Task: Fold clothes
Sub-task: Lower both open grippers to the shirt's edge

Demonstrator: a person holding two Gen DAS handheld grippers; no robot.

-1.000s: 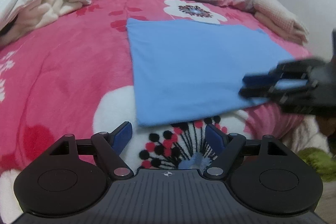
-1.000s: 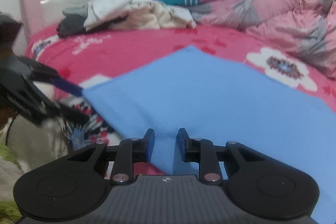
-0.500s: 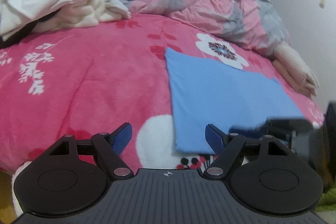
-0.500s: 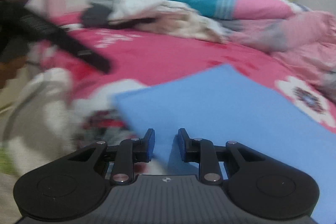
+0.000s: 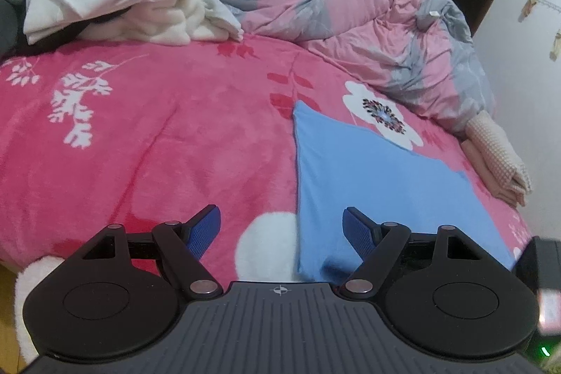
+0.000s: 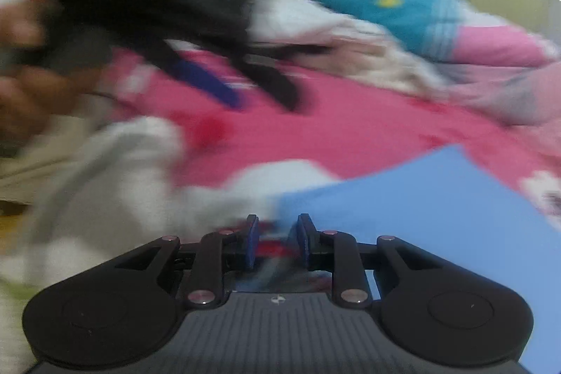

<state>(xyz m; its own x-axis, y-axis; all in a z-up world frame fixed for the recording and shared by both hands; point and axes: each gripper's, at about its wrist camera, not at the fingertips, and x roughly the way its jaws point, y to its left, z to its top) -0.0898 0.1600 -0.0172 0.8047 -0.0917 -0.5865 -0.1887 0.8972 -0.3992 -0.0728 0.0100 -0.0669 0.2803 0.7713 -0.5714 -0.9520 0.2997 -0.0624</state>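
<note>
A bed under a pink floral fleece blanket (image 5: 147,135) carries one flat, folded light-blue cloth (image 5: 378,184) near its front right corner. One heap of white and cream laundry (image 5: 115,6) lies at the far left. The left gripper (image 5: 281,230) hovers over the cloth's left edge, jaws wide apart. The right gripper (image 6: 277,242) sits at the cloth's near corner, jaws narrowly apart, holding nothing.

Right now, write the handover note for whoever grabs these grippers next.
Left gripper: jaws wide open, empty, above the near bed edge by the blue cloth.
Right gripper: jaws slightly apart, nothing between them; view blurred by motion, so exact position is unsure.
Blue cloth: lies flat on the pink blanket as a neat rectangle, apparently folded already.
Left: a heap of white clothes near the headboard is unfolded. Probably fetch the next piece from there.
</note>
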